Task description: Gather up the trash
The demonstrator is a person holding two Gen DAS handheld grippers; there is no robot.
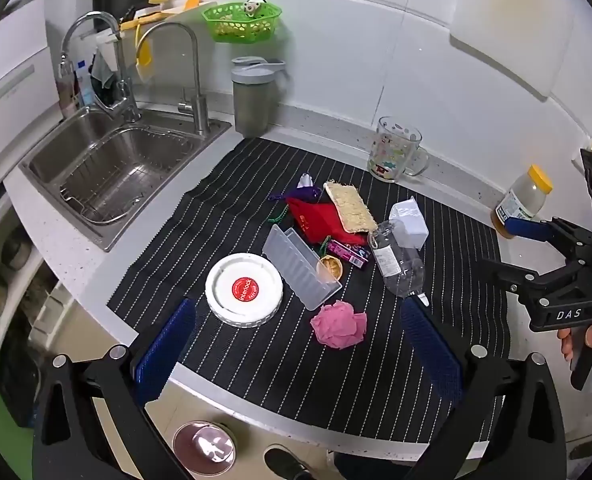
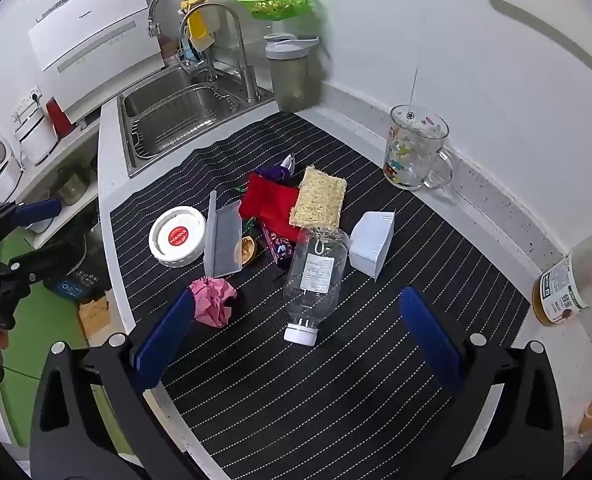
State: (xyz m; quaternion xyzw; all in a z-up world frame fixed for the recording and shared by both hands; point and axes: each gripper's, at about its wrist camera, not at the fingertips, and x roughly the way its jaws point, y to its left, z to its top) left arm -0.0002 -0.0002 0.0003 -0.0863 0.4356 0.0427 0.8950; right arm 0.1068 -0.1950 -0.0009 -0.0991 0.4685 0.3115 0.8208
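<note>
Trash lies on a black striped mat (image 1: 256, 168) (image 2: 376, 360): a crumpled pink paper (image 1: 339, 325) (image 2: 213, 300), a clear plastic bottle (image 1: 398, 261) (image 2: 316, 272) on its side, a white round lid (image 1: 244, 289) (image 2: 178, 236), a clear plastic tray (image 1: 302, 268) (image 2: 223, 240), a red cloth (image 1: 316, 218) (image 2: 270, 204), a fibre sponge (image 1: 350, 206) (image 2: 320, 198), a white paper box (image 1: 410, 222) (image 2: 372, 240) and a purple wrapper (image 1: 348, 253) (image 2: 274, 246). My left gripper (image 1: 298, 344) is open above the mat's near edge, the pink paper between its fingers. My right gripper (image 2: 296, 340) is open, just short of the bottle's cap.
A steel sink (image 1: 112, 168) (image 2: 176, 116) with two taps lies left of the mat. A grey lidded bin (image 1: 252, 100) (image 2: 292, 76), a glass mug (image 1: 396, 152) (image 2: 416, 152) and a yellow-capped jar (image 1: 524, 200) (image 2: 580, 276) stand along the wall. A green basket (image 1: 242, 20) hangs above.
</note>
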